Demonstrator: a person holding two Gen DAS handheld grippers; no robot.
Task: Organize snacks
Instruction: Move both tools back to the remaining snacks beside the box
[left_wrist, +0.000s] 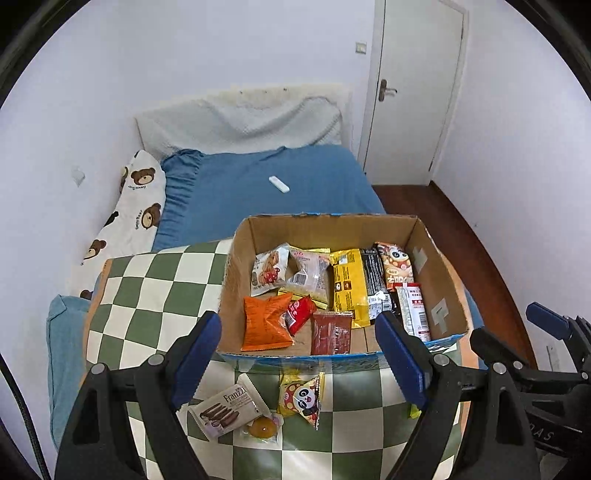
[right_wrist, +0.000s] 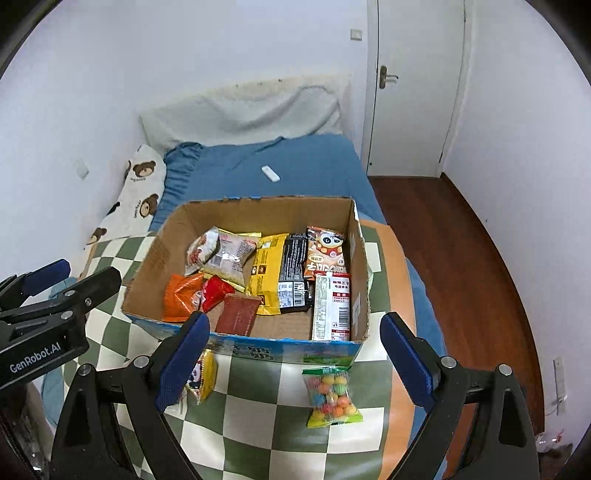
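A cardboard box (left_wrist: 332, 225) (right_wrist: 236, 338) holding several snack packets stands on a green-and-cream checkered mat (left_wrist: 147, 288) (right_wrist: 258, 413). In front of it lie a Franzzi biscuit pack (left_wrist: 225, 408), a small orange sweet (left_wrist: 261, 428) and a yellow panda pouch (left_wrist: 301, 397) (right_wrist: 205, 373). A clear bag of coloured candy balls (right_wrist: 332, 397) lies right of centre. My left gripper (left_wrist: 301, 356) hovers open over the box's near rim, nothing between its fingers. My right gripper (right_wrist: 295, 360) is open too, above the mat, empty. Each gripper shows at the edge of the other's view.
The mat lies on a bed with a blue sheet (left_wrist: 280, 184) (right_wrist: 306, 162), a bear-print pillow (left_wrist: 136, 206) at the left and a small white object (left_wrist: 279, 184) on the sheet. A white door (left_wrist: 417, 92) and brown wooden floor (right_wrist: 461, 240) are to the right.
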